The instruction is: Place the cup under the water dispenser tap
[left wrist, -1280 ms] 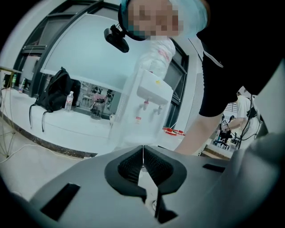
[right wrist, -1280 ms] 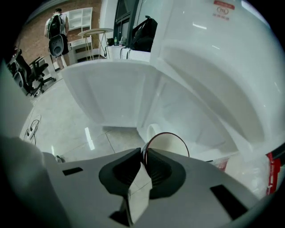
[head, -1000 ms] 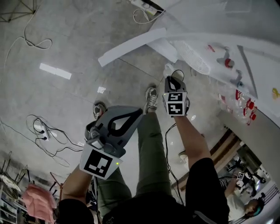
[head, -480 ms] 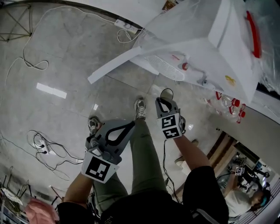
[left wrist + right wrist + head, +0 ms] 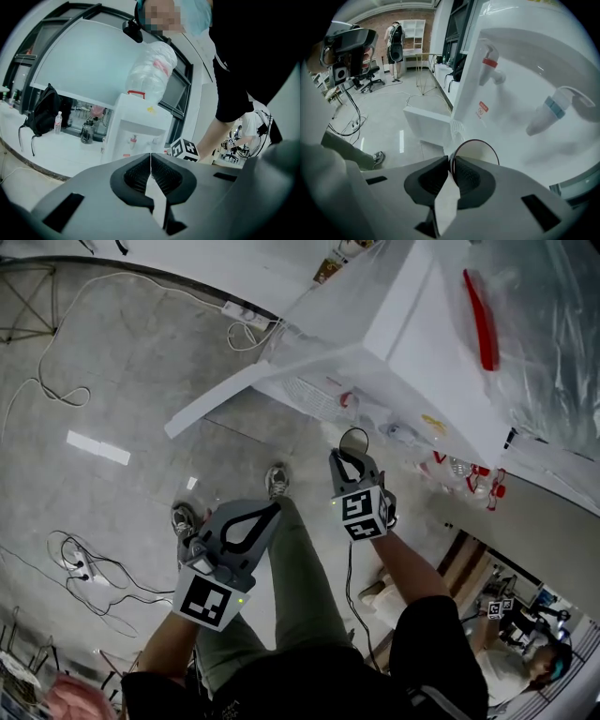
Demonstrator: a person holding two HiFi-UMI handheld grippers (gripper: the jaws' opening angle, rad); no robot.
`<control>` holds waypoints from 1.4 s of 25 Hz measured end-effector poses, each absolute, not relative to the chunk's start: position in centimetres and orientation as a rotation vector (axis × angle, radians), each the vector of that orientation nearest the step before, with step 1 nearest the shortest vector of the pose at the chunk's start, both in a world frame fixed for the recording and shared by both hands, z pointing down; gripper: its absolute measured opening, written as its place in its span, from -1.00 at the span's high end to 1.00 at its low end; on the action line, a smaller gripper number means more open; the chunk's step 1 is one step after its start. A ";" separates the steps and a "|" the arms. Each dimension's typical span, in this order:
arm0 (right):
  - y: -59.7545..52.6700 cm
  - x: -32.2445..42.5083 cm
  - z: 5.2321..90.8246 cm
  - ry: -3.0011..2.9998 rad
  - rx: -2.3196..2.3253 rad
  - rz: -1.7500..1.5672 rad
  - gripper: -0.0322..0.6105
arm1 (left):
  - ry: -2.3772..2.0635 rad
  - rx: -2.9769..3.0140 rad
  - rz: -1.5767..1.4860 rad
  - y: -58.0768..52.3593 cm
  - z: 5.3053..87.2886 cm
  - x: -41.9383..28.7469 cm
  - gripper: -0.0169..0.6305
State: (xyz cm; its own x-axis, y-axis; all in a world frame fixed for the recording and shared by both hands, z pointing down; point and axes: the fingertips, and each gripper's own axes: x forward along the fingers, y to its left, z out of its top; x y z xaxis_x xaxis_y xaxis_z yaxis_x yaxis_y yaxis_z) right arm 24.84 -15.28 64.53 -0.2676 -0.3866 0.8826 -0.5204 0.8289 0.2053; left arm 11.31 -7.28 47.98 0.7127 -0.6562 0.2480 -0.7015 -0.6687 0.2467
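Note:
My right gripper (image 5: 349,463) is shut on the rim of a clear cup (image 5: 354,440) with a thin dark edge, holding it just in front of the white water dispenser (image 5: 412,324). In the right gripper view the cup's rim (image 5: 486,146) arcs just past the right gripper (image 5: 451,161), below and left of the red tap (image 5: 490,63) and the blue tap (image 5: 548,112). The drip grille (image 5: 457,130) lies just beyond the cup. My left gripper (image 5: 242,524) hangs lower left over my leg, shut and empty, with the dispenser (image 5: 136,133) far ahead of the left gripper (image 5: 150,157).
A white open door panel (image 5: 211,404) juts out from the dispenser's base at the left. Cables and a power strip (image 5: 246,313) lie on the grey floor. A wrapped bottle (image 5: 152,70) tops the dispenser. A person sits at the lower right (image 5: 525,662).
The dispenser has grown larger and nearer in the head view. My right gripper with the cup has come closer to the taps; the left gripper has stayed low by my leg.

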 end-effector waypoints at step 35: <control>-19.3 25.3 64.8 -1.915 0.751 0.046 0.49 | -1.082 2.585 0.254 -6.5 48.2 10.9 0.89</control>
State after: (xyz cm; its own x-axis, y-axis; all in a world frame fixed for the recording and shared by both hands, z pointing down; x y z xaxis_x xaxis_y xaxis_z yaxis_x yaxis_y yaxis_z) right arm 25.27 -19.31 64.79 -0.2726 -0.4788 0.8345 -0.5181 0.8039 0.2921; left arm 10.86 -6.54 48.17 0.6964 -0.6586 0.2852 -0.7167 -0.6589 0.2285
